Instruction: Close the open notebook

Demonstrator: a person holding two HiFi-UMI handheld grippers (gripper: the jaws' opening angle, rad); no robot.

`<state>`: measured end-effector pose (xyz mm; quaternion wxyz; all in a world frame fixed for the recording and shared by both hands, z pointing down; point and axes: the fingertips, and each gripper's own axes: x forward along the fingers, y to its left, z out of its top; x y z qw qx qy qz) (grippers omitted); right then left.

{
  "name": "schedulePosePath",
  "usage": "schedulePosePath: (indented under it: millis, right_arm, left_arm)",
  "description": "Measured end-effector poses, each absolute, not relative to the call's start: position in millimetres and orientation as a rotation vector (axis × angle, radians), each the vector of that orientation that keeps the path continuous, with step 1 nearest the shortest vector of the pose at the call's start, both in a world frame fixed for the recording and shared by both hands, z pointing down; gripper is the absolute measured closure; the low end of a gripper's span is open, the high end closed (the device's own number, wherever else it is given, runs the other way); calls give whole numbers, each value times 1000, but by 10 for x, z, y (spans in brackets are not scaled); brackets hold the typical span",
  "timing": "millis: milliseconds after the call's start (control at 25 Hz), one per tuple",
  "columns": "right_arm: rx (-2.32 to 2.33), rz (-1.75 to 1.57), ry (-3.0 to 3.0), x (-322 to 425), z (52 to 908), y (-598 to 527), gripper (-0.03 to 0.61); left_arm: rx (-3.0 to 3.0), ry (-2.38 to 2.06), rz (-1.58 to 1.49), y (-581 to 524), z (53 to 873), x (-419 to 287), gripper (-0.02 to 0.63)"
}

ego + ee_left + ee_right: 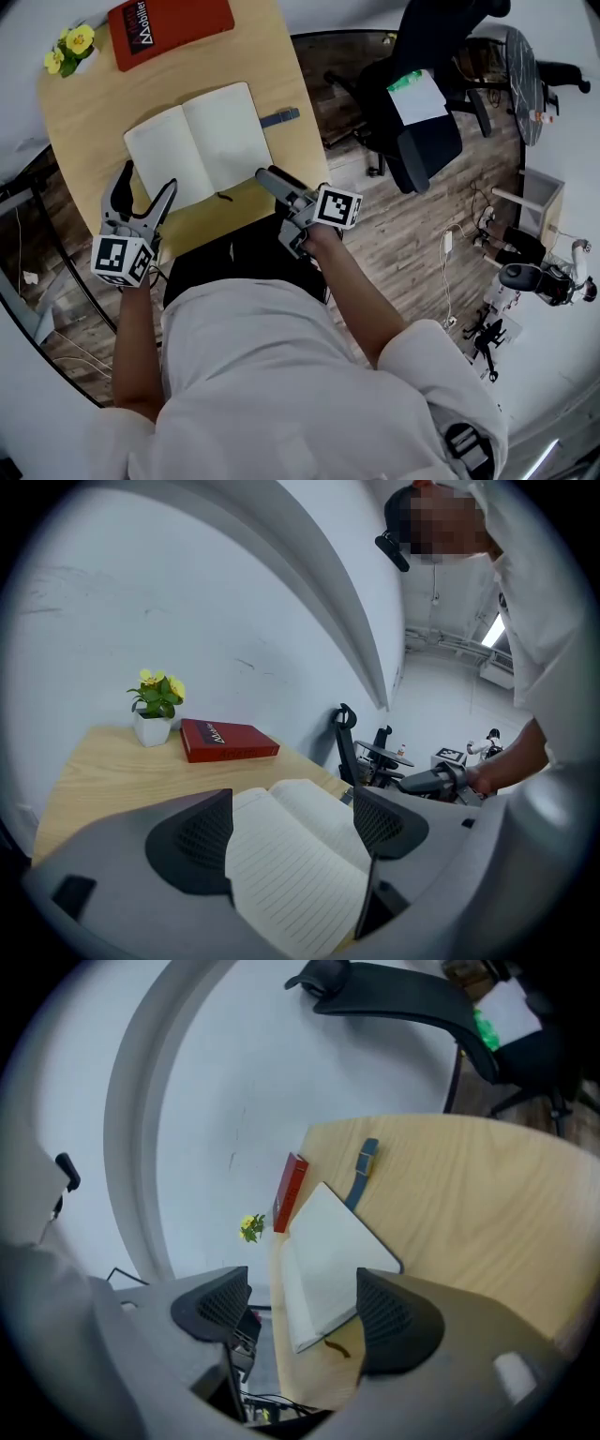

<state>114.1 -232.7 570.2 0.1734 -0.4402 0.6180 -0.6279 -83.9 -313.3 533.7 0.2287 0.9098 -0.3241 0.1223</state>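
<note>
An open notebook [200, 142] with blank pale pages lies flat on the wooden table [89, 117]. A thin brown ribbon [223, 196] trails from its near edge. My left gripper [145, 183] stands open just off the notebook's near left corner. In the left gripper view the lined pages [300, 855] fill the gap of the left gripper [292, 827]. My right gripper [270, 180] is open at the near right corner, apart from the page. In the right gripper view the notebook [328, 1260] lies beyond the right gripper [305, 1307].
A red book [169, 28] and a small pot of yellow flowers [70, 47] sit at the table's far side. A blue-grey strap-like object [280, 117] lies right of the notebook. A black office chair [422, 103] stands on the wood floor to the right.
</note>
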Motion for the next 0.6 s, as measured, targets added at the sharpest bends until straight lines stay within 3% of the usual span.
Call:
schedulePosePath:
  millis: [600]
  right_arm:
    - [-1260,-1772,1167,1022,6163,-2140,215]
  left_arm:
    - [2555,-830,299,-2812,5204,-852,204]
